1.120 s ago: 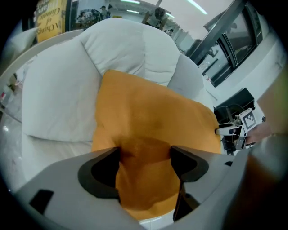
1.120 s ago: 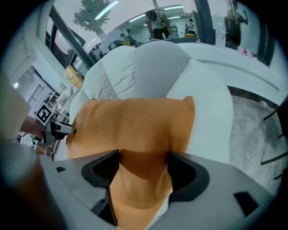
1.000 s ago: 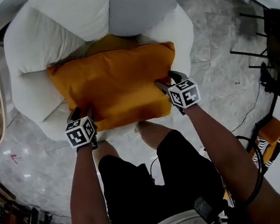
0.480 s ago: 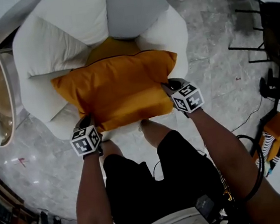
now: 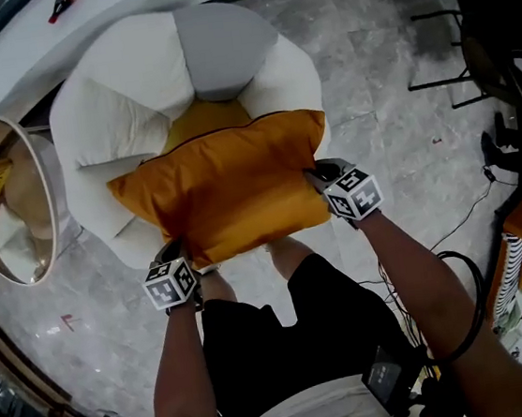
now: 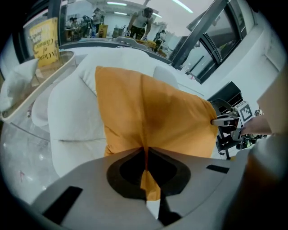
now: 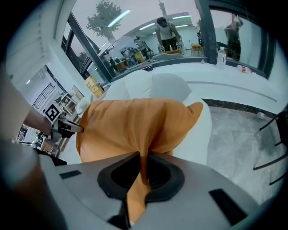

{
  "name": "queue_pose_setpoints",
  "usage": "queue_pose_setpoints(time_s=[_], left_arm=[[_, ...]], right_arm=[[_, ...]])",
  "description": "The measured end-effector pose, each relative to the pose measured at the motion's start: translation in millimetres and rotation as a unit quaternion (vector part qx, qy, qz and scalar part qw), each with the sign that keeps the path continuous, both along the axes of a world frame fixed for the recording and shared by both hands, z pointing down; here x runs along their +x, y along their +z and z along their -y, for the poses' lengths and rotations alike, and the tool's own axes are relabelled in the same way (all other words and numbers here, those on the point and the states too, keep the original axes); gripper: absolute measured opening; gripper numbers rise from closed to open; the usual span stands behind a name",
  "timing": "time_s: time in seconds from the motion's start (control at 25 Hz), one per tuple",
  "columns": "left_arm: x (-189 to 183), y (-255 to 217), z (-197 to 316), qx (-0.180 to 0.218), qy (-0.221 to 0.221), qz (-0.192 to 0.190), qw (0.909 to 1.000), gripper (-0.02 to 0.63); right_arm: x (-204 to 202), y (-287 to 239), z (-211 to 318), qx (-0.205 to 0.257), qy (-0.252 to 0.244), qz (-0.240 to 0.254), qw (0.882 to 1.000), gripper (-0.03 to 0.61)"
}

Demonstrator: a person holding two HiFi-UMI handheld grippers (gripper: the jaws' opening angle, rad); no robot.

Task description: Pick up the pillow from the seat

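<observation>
Overhead and close gripper views share pillow [image 5: 225,184].

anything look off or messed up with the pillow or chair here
Nothing spilled or damaged. The pillow is just puckered into folds where the left tool and right tool pinch its near edge, and it sits skewed across the chair.

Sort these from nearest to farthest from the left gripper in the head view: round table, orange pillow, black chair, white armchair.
1. orange pillow: pinched in the left gripper fingers.
2. white armchair: just beyond, behind the pillow.
3. round table: off to the left.
4. black chair: far upper right corner.
</observation>
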State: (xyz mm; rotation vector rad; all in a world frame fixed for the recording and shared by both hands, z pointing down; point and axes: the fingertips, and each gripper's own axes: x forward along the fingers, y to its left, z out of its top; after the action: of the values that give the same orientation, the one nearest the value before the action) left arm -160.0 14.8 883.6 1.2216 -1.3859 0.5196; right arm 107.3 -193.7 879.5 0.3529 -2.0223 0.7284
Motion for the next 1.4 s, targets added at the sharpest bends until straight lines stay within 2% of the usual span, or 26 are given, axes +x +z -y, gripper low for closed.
queue_pose_setpoints(time_s=[0.32, 0.44, 0.72, 0.92, 1.16, 1.32, 1.4], left_arm=[[13, -67, 7, 0.014, 0.028, 0.014, 0.9994, 0.017], [18, -93, 11, 0.017, 0.03, 0.02, 0.9992, 0.017], [43, -154, 31, 0.057, 0.033, 0.034, 0.9972, 0.015], [54, -194, 32, 0.063, 0.033, 0.043, 0.9965, 0.015], [60, -240, 28, 0.08, 0.033, 0.055, 0.9948, 0.014], [60, -261, 27, 0.102, 0.051, 0.056, 0.9919, 0.014], [51, -271, 29, 0.113, 0.064, 0.07, 0.9891, 0.014]], right_arm=[[18, -69, 6, 0.016, 0.03, 0.045, 0.998, 0.043], [23, -93, 12, 0.02, 0.035, 0.065, 0.997, 0.041], [51, -152, 33, 0.043, 0.053, 0.108, 0.992, 0.038], [63, -190, 35, 0.04, 0.079, 0.132, 0.987, 0.038], [72, -232, 30, 0.045, 0.09, 0.154, 0.983, 0.038], [76, -256, 29, 0.064, 0.102, 0.16, 0.98, 0.037], [69, -267, 29, 0.073, 0.102, 0.166, 0.978, 0.035]])
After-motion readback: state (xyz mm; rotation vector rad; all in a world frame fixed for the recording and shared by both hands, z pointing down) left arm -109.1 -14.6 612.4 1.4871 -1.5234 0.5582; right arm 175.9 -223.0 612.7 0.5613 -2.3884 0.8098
